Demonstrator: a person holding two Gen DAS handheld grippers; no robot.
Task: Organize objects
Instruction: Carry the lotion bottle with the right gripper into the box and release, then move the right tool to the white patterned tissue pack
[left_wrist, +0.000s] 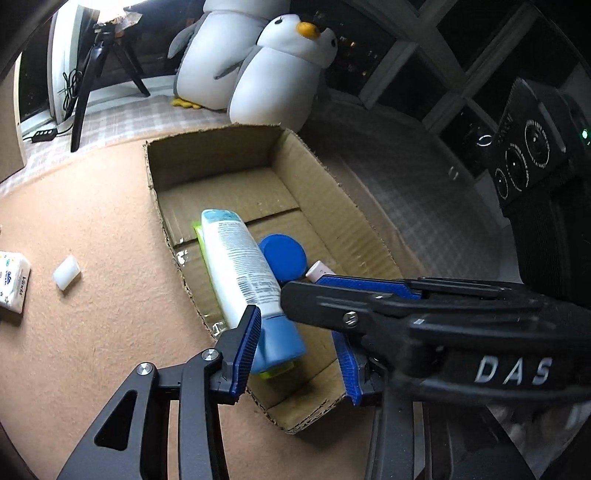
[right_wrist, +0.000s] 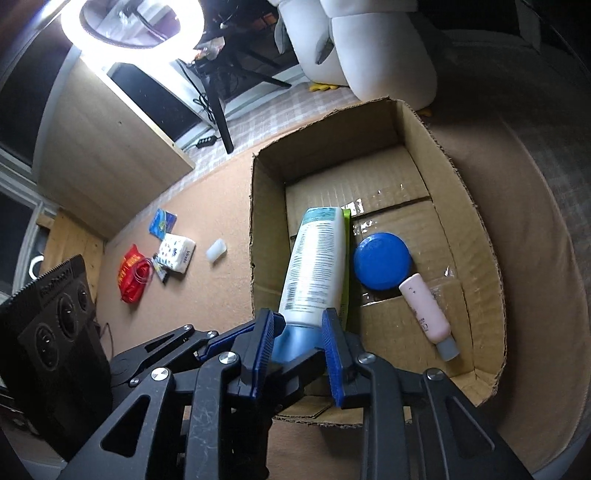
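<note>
The right gripper (right_wrist: 298, 341) is clamped on the blue cap end of a white bottle (right_wrist: 314, 266), which stretches ahead of its fingers into the cardboard box (right_wrist: 476, 236). The left gripper (left_wrist: 299, 354) stands open, its fingers on either side of that cap without pinching it. Right of the bottle lie a blue round lid (right_wrist: 382, 260) and a pink tube (right_wrist: 428, 314). Farther left, outside the box, lie a white block (right_wrist: 216, 250) and a tissue pack (right_wrist: 175, 253). Beyond sits a plush penguin (left_wrist: 284, 70).
</note>
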